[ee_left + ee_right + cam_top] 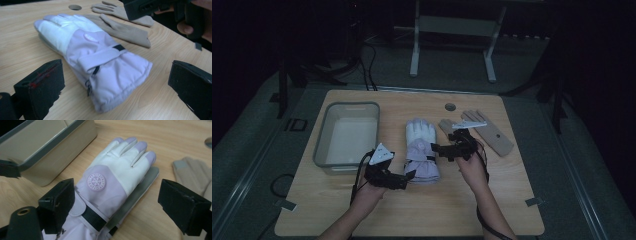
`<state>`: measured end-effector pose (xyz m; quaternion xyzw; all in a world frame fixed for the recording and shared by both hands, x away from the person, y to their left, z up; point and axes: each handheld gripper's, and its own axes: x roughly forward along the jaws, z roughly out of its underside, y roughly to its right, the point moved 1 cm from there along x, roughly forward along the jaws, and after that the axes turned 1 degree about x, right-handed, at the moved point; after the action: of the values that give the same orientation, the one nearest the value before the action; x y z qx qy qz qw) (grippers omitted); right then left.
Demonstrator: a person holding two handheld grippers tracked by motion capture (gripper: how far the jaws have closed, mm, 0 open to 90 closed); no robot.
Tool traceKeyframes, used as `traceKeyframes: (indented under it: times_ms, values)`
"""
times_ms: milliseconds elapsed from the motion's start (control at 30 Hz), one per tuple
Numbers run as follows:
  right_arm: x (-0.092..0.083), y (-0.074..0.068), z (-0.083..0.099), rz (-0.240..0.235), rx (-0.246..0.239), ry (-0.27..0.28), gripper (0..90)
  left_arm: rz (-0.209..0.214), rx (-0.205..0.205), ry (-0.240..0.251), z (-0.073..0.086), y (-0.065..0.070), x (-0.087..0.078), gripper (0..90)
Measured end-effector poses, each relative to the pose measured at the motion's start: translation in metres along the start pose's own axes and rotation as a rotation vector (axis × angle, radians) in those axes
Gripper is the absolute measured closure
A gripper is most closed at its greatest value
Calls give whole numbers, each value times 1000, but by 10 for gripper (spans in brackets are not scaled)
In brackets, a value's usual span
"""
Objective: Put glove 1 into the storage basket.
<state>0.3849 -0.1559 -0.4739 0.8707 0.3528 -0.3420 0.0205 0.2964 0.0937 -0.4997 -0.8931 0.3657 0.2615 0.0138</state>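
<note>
We have the lilac ski glove (422, 151) lying flat mid-surface, between the grey bin (347, 135) and the tan gloves (482, 131). Our left hand-held gripper (407, 178) gapes at its cuff; our right hand-held gripper (441, 148) stands wide, nothing between its jaws. It looks padded, soft and light; we'd pinch the thick cuff.

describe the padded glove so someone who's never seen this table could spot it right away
On the wooden table, look right of the clear plastic bin, near the middle. The padded glove lies there, fingers pointing away from the person, between the two claws. Unlike the thin, flat tan gloves to its right, it is thick, white and lilac, with a wrist strap and a round snowflake badge.
</note>
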Motion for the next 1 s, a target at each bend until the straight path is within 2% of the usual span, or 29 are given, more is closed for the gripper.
traceKeyframes:
  times_ms: [133, 267, 367, 433, 500, 633, 767, 1000]
  values:
    - [8, 2, -3, 5, 29, -23, 109, -14, -13, -47, -5, -1, 12, 7]
    - [21, 3, -5, 11, 32, -66, 110, -17, -30, -99, -5, -3, 22, 7]
    - [32, 4, -6, 7, 42, -92, 134, -32, -41, -142, -2, -2, 29, 7]
    - [38, 4, -6, 21, 40, -111, 143, -50, -53, -168, 2, -3, 34, 53]
    - [46, 3, -5, 26, 53, -136, 155, -56, -63, -191, 5, -5, 39, 54]
    - [62, 5, 3, 43, 86, -177, 161, -39, -95, -228, 10, -7, 50, 81]
    - [72, 13, 15, 17, 151, -197, 122, -18, -114, -245, 15, -9, 59, 118]
    - [82, 20, 27, -15, 194, -249, 119, 1, -135, -291, 26, -13, 70, 149]
